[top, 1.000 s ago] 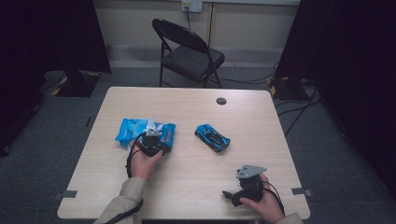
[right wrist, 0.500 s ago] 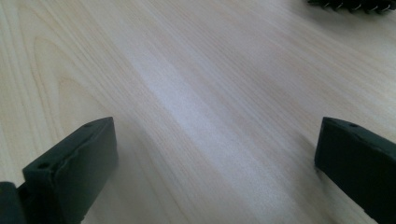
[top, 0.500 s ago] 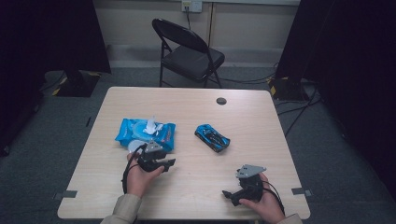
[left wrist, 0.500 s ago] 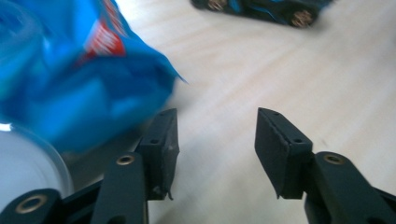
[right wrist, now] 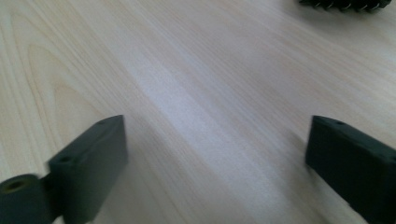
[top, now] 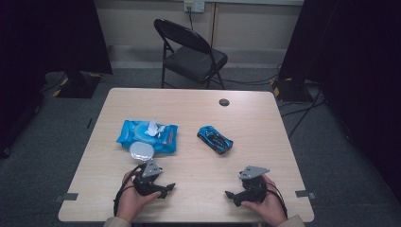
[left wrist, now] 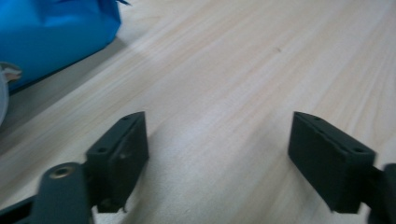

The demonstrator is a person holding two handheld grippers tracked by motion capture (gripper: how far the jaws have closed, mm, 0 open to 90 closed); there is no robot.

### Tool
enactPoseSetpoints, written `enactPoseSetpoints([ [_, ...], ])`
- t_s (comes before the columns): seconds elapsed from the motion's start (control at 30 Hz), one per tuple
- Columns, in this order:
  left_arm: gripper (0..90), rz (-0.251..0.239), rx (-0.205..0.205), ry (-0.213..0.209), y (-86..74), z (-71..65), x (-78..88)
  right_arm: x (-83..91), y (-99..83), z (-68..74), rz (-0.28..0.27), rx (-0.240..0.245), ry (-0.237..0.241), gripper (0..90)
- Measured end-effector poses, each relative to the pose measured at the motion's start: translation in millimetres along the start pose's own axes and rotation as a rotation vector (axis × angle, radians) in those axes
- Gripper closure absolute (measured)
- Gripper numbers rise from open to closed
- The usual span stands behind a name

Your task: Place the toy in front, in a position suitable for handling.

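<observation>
High view: wipes pack (top: pixel 147 135) on desk (top: pixel 265 118), lid flap open, tissue poking up; left claw (top: pixel 166 190) just near side of pack, right claw (top: pixel 231 195) well apart.

Left gripper view: left claw jaws just opened, nothing between; pack corner (left wrist: pixel 51 32) beyond.

Right gripper view: right claw (right wrist: pixel 215 163) released, jaws just narrowing slightly, empty.

Pack likely light, soft, slippery film; pinch edge seam.

The wipes pack (top: pixel 147 135) was laid on the surface (top: pixel 265 123), left of centre. Its opened lid (top: pixel 141 151) was found at the pack's near edge. The toy car (top: pixel 215 140) was placed to the right of the pack, well apart. A small disc (top: pixel 224 102) was set behind the pack, to its right. A folding chair (top: pixel 189 49) was stood beyond the surface, farther behind the pack.
</observation>
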State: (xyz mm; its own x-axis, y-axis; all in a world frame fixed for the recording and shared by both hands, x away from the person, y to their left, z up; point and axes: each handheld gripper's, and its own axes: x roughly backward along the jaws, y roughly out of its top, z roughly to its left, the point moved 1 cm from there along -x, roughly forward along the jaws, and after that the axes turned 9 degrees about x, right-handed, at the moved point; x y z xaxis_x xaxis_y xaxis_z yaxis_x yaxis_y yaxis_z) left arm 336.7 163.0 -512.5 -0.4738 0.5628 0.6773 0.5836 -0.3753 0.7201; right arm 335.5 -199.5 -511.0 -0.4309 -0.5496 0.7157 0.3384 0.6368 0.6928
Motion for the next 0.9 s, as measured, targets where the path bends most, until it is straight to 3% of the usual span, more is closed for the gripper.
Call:
enactPoseSetpoints([
  [0.07, 14.7, 0.008, -0.017, 0.007, 0.0, -1.9, -0.9, 1.1, 3.9, -5.2, -0.020, -0.027, 0.026, 13.7],
  [0.2, 13.8, 0.010, -0.022, 0.008, 0.1, -2.1, -1.1, 0.8, 14.2, -16.8, -0.008, -0.042, -0.003, 14.0],
  [0.4, 13.5, 0.011, -0.024, 0.008, 0.1, -2.2, -1.1, -5.6, 41.1, -39.8, -0.037, -0.047, -0.038, 13.1],
  [0.53, 12.8, 0.013, -0.025, 0.007, 0.2, -2.4, -1.4, -14.5, 59.5, -56.6, -0.066, -0.081, -0.068, 12.9],
  [0.77, 10.1, 0.020, -0.029, 0.003, 0.9, -3.1, -2.7, -34.8, 80.9, -73.1, -0.028, -0.057, -0.071, 13.0],
  [0.9, 10.1, 0.020, -0.029, 0.002, 0.9, -3.1, -2.7, -40.2, 85.5, -76.5, -0.043, -0.063, -0.064, 13.0],
])
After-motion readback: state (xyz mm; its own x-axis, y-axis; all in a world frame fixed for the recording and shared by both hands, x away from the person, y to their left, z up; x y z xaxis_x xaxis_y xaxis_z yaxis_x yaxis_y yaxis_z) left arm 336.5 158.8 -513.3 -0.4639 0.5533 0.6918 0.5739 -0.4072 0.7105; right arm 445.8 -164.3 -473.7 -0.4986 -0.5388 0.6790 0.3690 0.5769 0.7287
